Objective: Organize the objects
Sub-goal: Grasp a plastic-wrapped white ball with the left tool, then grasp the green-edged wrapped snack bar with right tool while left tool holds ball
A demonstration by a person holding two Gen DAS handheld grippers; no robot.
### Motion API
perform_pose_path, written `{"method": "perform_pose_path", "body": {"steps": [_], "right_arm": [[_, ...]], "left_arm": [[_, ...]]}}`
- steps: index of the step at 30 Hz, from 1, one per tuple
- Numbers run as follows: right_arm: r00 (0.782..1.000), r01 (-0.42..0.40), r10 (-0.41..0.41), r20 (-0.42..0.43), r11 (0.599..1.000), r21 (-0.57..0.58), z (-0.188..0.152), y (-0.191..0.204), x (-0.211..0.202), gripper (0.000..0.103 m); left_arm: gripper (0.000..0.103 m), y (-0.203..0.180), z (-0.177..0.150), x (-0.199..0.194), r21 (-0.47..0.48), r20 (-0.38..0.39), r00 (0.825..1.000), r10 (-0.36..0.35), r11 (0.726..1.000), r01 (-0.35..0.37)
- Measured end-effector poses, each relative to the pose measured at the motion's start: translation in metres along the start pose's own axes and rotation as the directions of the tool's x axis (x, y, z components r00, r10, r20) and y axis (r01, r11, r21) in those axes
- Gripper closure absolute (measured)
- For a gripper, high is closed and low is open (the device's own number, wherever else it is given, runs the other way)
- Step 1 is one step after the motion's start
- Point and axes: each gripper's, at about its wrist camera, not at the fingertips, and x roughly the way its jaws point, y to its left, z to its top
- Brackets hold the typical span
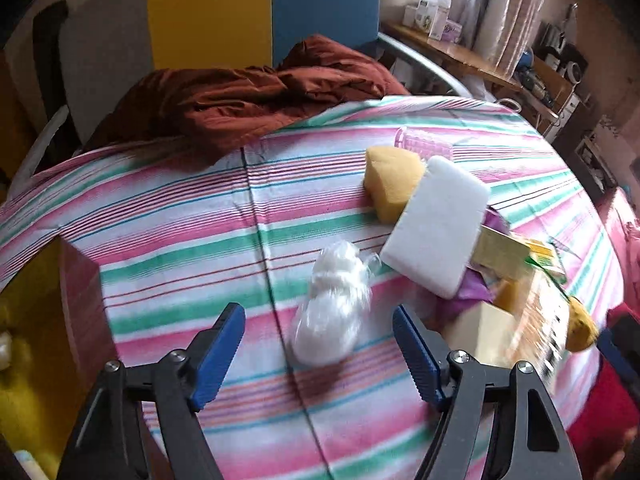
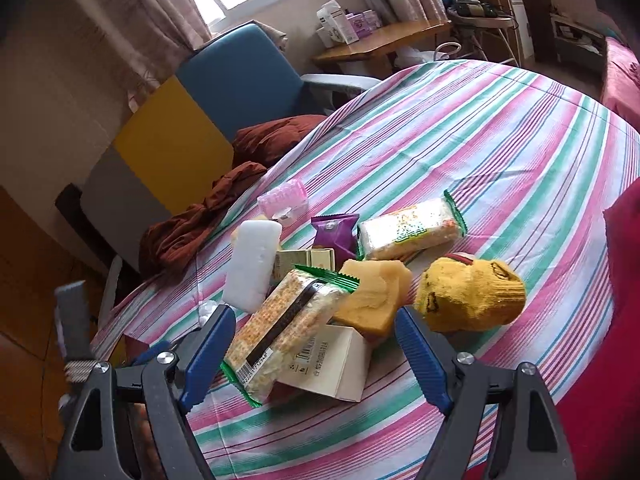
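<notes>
Your left gripper (image 1: 319,350) points down at the striped sheet (image 1: 160,220) with its blue pads (image 1: 222,356) apart and nothing pressed between them. Just ahead of the pads lies a clear bag of white cotton pads (image 1: 330,312); it is crumpled, glossy and slightly blurred. Whether the pads touch the bag cannot be told.

Beyond the bag, note the white foam block (image 1: 436,224), a flat rectangle with rounded corners, leaning on the heap. Behind it sit a yellow sponge (image 1: 390,184) and a pink ridged plastic case (image 1: 424,144). A rust-brown quilt (image 1: 240,100) is bunched at the far edge of the sheet.

Your right gripper (image 2: 316,348) also stands apart, gripping nothing. Between and just ahead of its pads lies a rice-cracker packet (image 2: 288,320), clear with green serrated ends and a dark band, resting tilted on a cream carton (image 2: 336,364). A tan sponge wedge (image 2: 376,296) leans beside it. To the right sits a yellow knitted sock (image 2: 472,296). Farther back lie a second cracker packet (image 2: 412,228), a purple sachet (image 2: 334,230) and small beige boxes (image 2: 308,258).
</notes>
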Motion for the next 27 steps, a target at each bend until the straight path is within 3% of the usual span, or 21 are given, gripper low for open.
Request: {"method": "perform_pose_path", "body": {"steps": [2,3,4,5,6,10,16,22,27], "right_arm": [[1.000,0.002,-0.002,-0.003,1.000,-0.002,0.000,0.001,0.001,0.019],[1.000,0.005,-0.005,-0.005,1.000,-0.003,0.000,0.001,0.001,0.019],[1.000,0.008,-0.008,-0.007,1.000,-0.003,0.000,0.001,0.002,0.019],[1.000,0.009,-0.009,-0.008,1.000,-0.004,0.000,0.001,0.003,0.019],[1.000,0.011,-0.011,-0.010,1.000,-0.006,0.000,0.001,0.003,0.019],[0.999,0.028,-0.028,-0.019,0.999,-0.027,-0.001,0.004,0.006,0.019],[0.998,0.053,-0.055,-0.041,0.997,-0.053,-0.003,0.008,0.012,0.019],[0.993,0.072,-0.082,-0.090,0.992,-0.107,-0.009,0.018,0.022,0.020],[0.989,0.094,-0.110,-0.096,0.984,-0.153,-0.009,0.032,0.029,0.020]], "left_arm": [[0.028,0.000,0.004,0.012,-0.007,-0.024,1.000,-0.014,1.000,0.014],[0.039,-0.001,0.005,0.018,0.001,-0.036,0.999,-0.028,1.000,0.028],[0.060,-0.002,0.005,0.022,0.009,-0.048,0.998,-0.042,0.999,0.042],[0.066,-0.002,0.004,0.028,0.007,-0.071,0.995,-0.063,0.998,0.064],[0.065,0.000,0.001,0.032,-0.012,-0.092,0.991,-0.098,0.995,0.098],[0.068,-0.001,-0.018,0.020,0.012,-0.067,0.992,-0.108,0.994,0.109],[0.068,-0.005,-0.060,-0.008,0.025,-0.071,0.994,-0.077,0.997,0.079],[0.068,-0.021,-0.116,-0.036,0.103,0.004,0.999,-0.049,0.993,0.048],[0.068,-0.018,-0.141,-0.045,0.135,0.066,0.996,-0.066,0.989,0.057]]}}
